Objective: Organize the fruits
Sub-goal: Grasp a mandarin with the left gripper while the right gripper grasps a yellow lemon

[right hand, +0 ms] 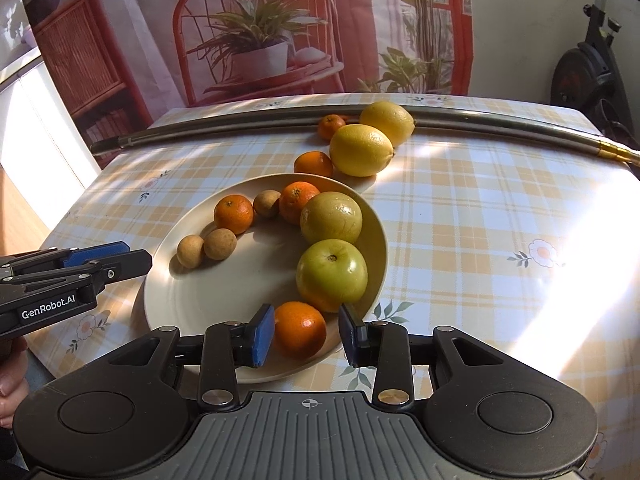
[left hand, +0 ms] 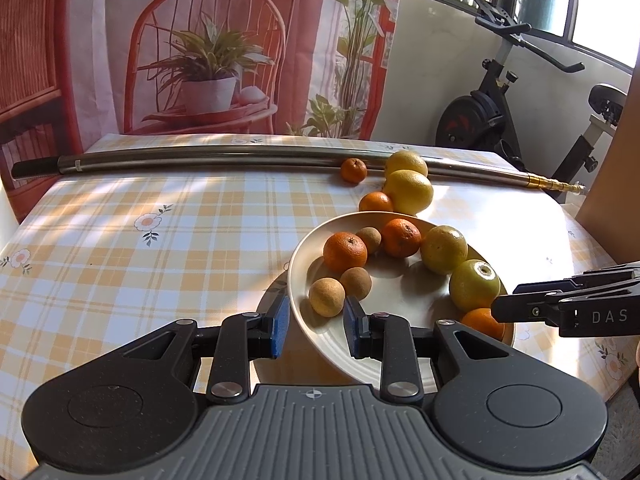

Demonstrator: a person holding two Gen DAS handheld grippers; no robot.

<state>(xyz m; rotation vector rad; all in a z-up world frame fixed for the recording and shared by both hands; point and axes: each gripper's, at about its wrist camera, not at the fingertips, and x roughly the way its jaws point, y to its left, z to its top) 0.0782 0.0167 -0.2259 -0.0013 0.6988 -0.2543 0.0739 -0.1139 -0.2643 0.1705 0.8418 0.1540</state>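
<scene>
Left claw pinches plate rim; right claw loosely straddles tangerine.

fruits lie in the plate (more behind it), before a pole on the table.

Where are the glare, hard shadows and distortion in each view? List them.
Left wrist view: sun blows out the tablecloth right of the lemons; fisheye distortion bows the metal rod. Right wrist view: glare whitens the tablecloth at right; the green fruits cast hard shadows leftward onto the plate.
</scene>
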